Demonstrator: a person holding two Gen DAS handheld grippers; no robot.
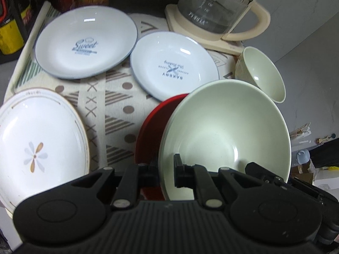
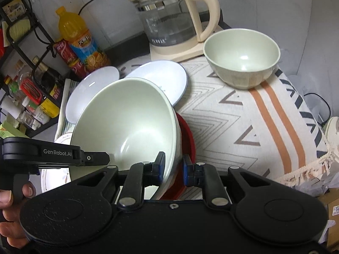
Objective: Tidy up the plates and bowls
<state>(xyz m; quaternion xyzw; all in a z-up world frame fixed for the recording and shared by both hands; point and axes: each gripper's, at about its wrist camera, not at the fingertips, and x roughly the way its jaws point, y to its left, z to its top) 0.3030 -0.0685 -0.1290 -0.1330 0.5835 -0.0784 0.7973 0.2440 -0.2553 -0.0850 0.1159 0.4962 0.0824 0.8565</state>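
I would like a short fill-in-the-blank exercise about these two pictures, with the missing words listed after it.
1. Both the left gripper and the right gripper are clamped on the rim of the large pale green ____.
2. Under the large bowl lies a plate whose colour is ____.
3. The plate nearest the left gripper has a ____ painted on it.
4. Behind the small bowl stands a glass ____ with a cream handle.

Missing words: bowl; red; flower; kettle
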